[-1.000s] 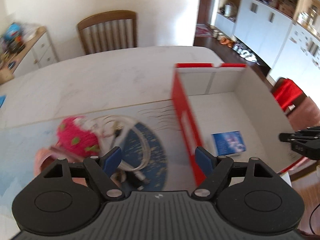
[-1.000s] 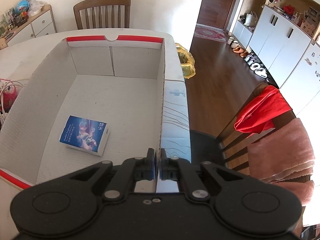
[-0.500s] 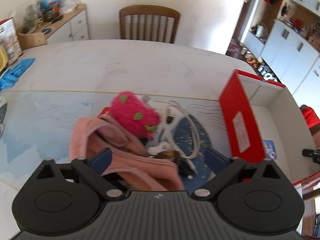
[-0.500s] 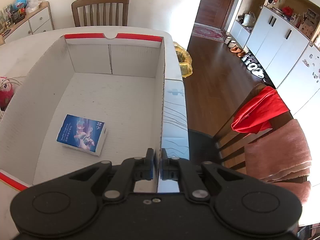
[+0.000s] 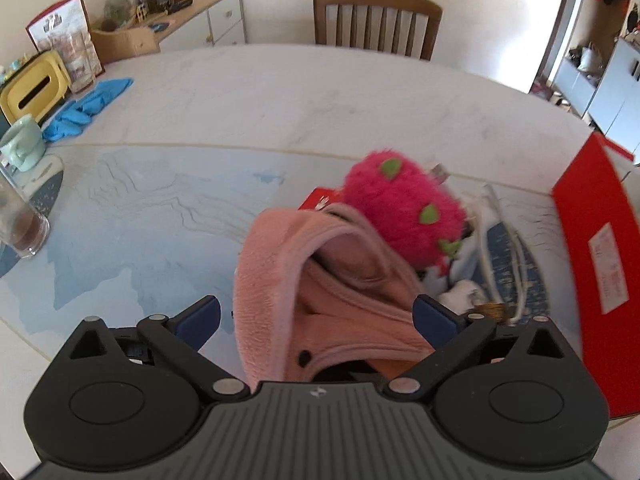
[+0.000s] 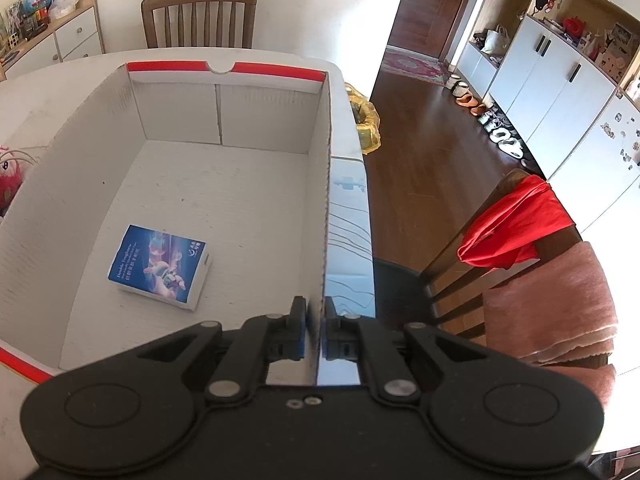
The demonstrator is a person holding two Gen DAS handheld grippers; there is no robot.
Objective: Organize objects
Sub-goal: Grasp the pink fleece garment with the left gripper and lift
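Note:
My left gripper [image 5: 316, 316] hangs open wide over a pile on the blue table mat. A pink fleece garment [image 5: 280, 280] lies between its blue fingertips, and the pads do not press it. Behind the garment sit a fuzzy pink plush toy [image 5: 400, 208] with green spots and a coil of white cable [image 5: 500, 240]. The box's red outer side [image 5: 592, 260] stands at the right. My right gripper [image 6: 314, 320] is shut on the right wall [image 6: 326, 200] of the white-lined cardboard box. A small blue packet [image 6: 160, 266] lies on the box floor.
A glass [image 5: 20, 228], a pale green mug [image 5: 22, 144], blue gloves [image 5: 84, 108] and a yellow tissue box [image 5: 32, 92] stand at the table's left. A wooden chair [image 5: 376, 20] is at the far side. A chair with red cloth [image 6: 516, 224] stands right of the box.
My left gripper has swung left from the box to over the pile and come lower; its jaws have widened, and the pink garment now lies between them. The right gripper has kept still.

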